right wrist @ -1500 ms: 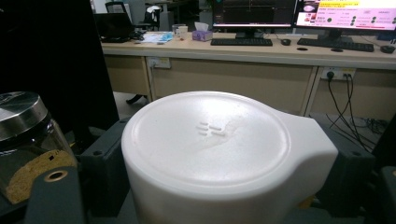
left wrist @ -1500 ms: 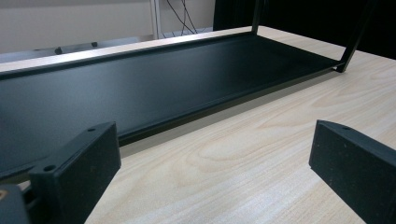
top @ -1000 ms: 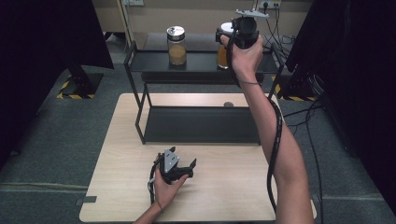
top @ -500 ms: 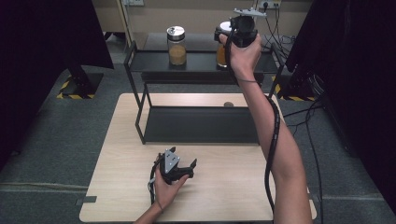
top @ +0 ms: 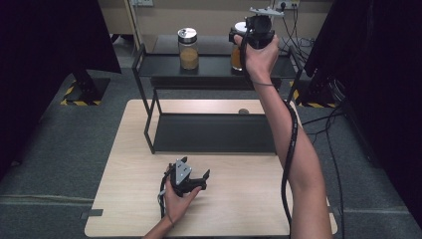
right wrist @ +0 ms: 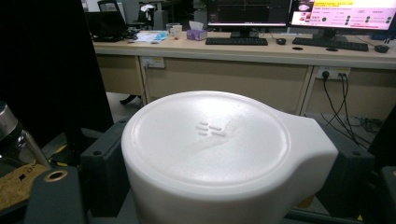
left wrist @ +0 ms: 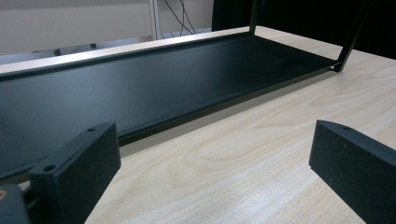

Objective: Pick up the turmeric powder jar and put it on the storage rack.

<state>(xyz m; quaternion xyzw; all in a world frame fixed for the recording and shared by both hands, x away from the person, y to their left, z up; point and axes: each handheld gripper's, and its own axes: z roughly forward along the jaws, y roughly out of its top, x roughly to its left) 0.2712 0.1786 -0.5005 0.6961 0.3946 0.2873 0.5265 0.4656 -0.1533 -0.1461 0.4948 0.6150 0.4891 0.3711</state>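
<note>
On the top shelf of a black two-tier rack (top: 159, 67) stands a jar with a white lid (top: 239, 26) and orange contents. My right gripper (top: 245, 36) is shut on it just below the lid. In the right gripper view the white lid (right wrist: 210, 130) sits between the two black jaws, and both pads (right wrist: 105, 168) press its sides. My left gripper (top: 195, 167) rests on the wooden table (top: 239, 199) in front of the rack. It is open, and nothing lies between its jaws in the left gripper view (left wrist: 219, 158).
A second jar (top: 188, 49) with a silver lid and brown contents stands on the top shelf left of the held one, also seen as a jar (right wrist: 11, 149) at the left edge. The rack's lower shelf (left wrist: 140, 88) is bare. A desk with monitors stands beyond.
</note>
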